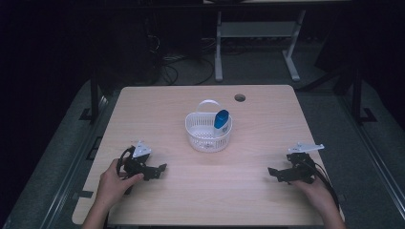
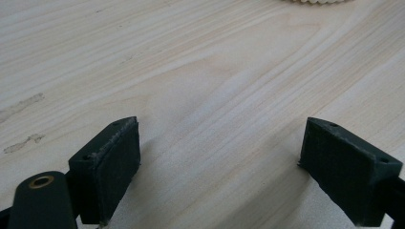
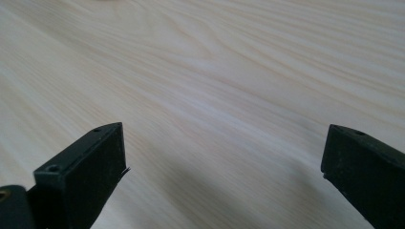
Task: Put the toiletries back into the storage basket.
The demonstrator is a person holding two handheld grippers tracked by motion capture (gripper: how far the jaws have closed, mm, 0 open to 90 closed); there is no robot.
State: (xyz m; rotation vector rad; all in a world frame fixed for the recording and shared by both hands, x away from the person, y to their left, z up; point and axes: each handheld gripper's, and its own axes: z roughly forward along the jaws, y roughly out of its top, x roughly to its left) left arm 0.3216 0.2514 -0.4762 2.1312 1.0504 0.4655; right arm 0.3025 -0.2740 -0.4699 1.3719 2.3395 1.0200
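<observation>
Basket (image 1: 208, 136) on table (image 1: 267, 119), blue bottle (image 1: 221, 119) inside

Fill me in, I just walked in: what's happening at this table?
A person sits at a wooden table with a two-jaw gripper in each hand. The left gripper and right gripper both rest low near the table's near edge, jaws open and holding nothing. In the middle of the table stands a white basket with a blue and white object leaning upright inside it. Neither gripper is touching the basket.
</observation>
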